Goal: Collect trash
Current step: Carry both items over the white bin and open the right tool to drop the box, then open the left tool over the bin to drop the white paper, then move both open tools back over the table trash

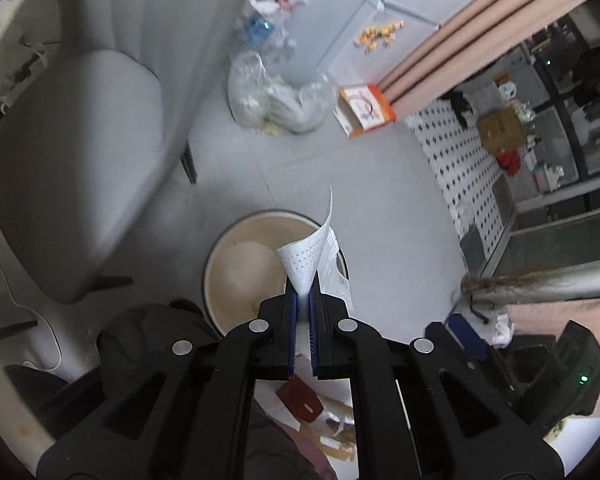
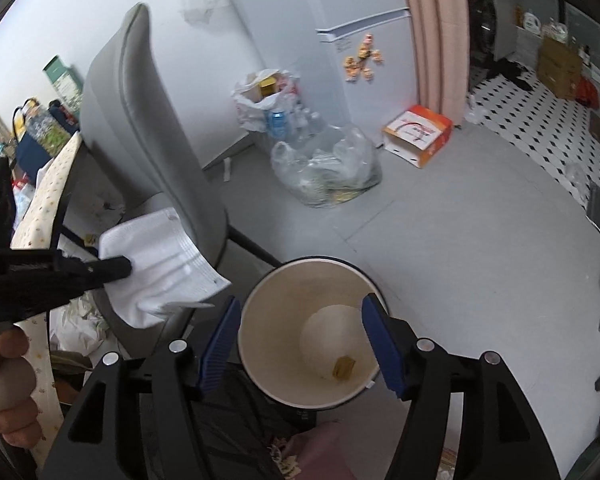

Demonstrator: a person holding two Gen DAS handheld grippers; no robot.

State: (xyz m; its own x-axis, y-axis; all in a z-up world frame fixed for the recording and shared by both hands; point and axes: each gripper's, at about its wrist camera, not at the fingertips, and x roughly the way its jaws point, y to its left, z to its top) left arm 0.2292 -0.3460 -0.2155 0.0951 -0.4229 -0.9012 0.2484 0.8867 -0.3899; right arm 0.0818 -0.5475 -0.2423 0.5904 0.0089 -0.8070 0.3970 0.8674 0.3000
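Your left gripper (image 1: 303,294) is pinched nearly shut on a white perforated wrapper (image 1: 308,260), gripping its lower corner between the blue pads (image 1: 293,320). The wrapper's long axis runs up and away from the tips, curling to a point at its far end.

Your right gripper (image 2: 304,340) is spread wide around a large cream paper cup (image 2: 292,312), one blue pad at each side of the rim, the mouth facing the camera. A small yellow scrap (image 2: 343,367) lies inside.

From the right wrist view, the wrapper sits left of the cup, beside the rim and not yet over the opening.

If you release now, the light, curled sheet will likely drift and miss the cup. Squeezing the cup harder could buckle its thin wall.
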